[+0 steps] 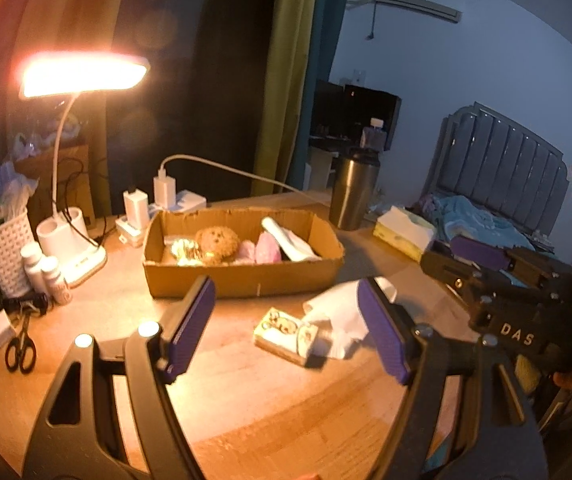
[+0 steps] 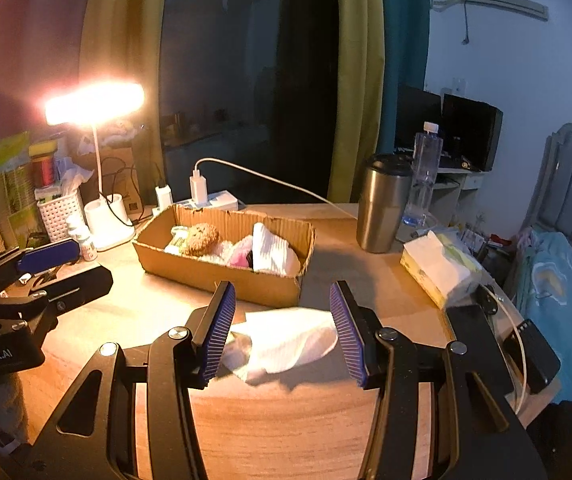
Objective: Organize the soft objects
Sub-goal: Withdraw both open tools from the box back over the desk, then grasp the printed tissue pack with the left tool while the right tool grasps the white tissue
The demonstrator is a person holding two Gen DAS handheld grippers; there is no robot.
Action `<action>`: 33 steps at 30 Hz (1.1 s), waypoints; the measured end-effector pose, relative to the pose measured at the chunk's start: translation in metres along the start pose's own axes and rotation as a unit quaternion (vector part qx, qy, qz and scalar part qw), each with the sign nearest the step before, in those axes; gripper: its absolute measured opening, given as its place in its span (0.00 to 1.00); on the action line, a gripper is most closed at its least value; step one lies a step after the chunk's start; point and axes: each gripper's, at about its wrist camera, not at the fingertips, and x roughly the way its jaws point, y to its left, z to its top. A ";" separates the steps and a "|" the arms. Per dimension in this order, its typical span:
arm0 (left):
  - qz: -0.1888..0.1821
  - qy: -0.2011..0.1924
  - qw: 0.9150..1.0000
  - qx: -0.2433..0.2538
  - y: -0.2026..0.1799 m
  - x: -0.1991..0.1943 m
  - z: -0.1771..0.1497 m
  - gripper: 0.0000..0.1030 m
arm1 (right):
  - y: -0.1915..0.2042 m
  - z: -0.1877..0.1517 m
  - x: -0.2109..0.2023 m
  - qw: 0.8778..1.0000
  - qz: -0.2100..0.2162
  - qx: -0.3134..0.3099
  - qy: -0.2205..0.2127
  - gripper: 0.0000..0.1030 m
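While both grippers stood open and empty, the white cloth [image 2: 286, 340] lay on the desk [image 2: 286, 420] just near of the cardboard box [image 2: 222, 276]. The right gripper [image 2: 282, 332] framed it; closing low on its bunched middle would likely lift it whole, with the left gripper [image 1: 286, 332] beside the small patterned packet [image 1: 282, 334].

A cardboard box [image 1: 246, 276] sits open-topped at the middle of the left wrist view, long side facing the camera, its rim ragged. Inside, from left to right, lie a pale crumpled thing under glare, a round brown plush [image 1: 217, 242] with a dotted face, a pink soft item [image 1: 265, 249] and a white rolled cloth [image 1: 292, 243] leaning against the right end. In front of the box, lower right of centre, a white sock [image 1: 340, 314] lies crumpled on the wood, its lower end draped over a small flat patterned packet [image 1: 284, 334]. In the right wrist view the sock [image 2: 286, 342] lies low at centre.
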 end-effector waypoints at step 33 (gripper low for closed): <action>0.021 0.099 0.995 0.011 -0.020 0.067 -0.049 0.73 | -0.034 -0.049 0.051 0.998 0.025 0.036 0.055 0.65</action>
